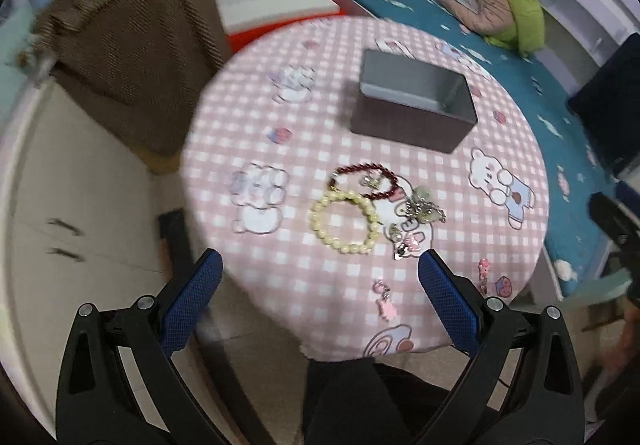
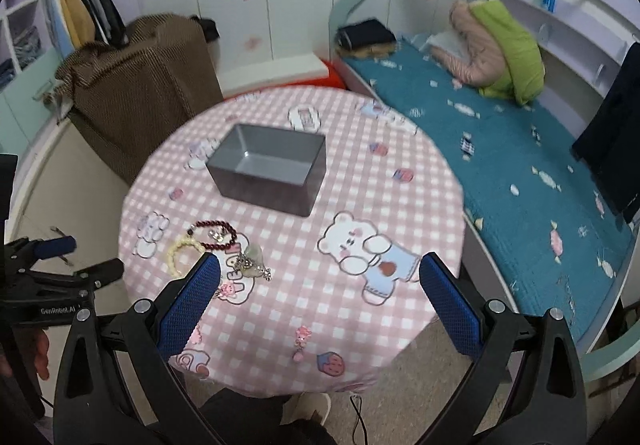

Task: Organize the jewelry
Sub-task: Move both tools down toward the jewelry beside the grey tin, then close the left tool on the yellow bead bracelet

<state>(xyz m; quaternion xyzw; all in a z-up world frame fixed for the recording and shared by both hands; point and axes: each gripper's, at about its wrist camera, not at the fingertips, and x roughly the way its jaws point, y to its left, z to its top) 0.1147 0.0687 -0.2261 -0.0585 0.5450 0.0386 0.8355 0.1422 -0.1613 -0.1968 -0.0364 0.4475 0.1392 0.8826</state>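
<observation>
A round table with a pink checked cloth (image 1: 400,277) (image 2: 360,173) holds an empty grey box (image 1: 416,101) (image 2: 272,169). Near its front lie a cream pearl bracelet (image 1: 344,221) (image 2: 180,249), a dark red bead bracelet (image 1: 364,177) (image 2: 214,233), a silver chain with a pale green pendant (image 1: 424,205) (image 2: 252,261) and small pink charms (image 1: 384,299) (image 2: 301,341). My left gripper (image 1: 320,269) is open and empty above the near table edge, close to the pearl bracelet. My right gripper (image 2: 320,273) is open and empty over the table front.
A bed with a teal cover (image 1: 560,149) (image 2: 520,173) runs along the right, with a folded green and pink quilt (image 2: 492,49). A chair under a brown cloth (image 1: 132,57) (image 2: 140,85) stands at the left. The left gripper shows at the left edge of the right wrist view (image 2: 60,265).
</observation>
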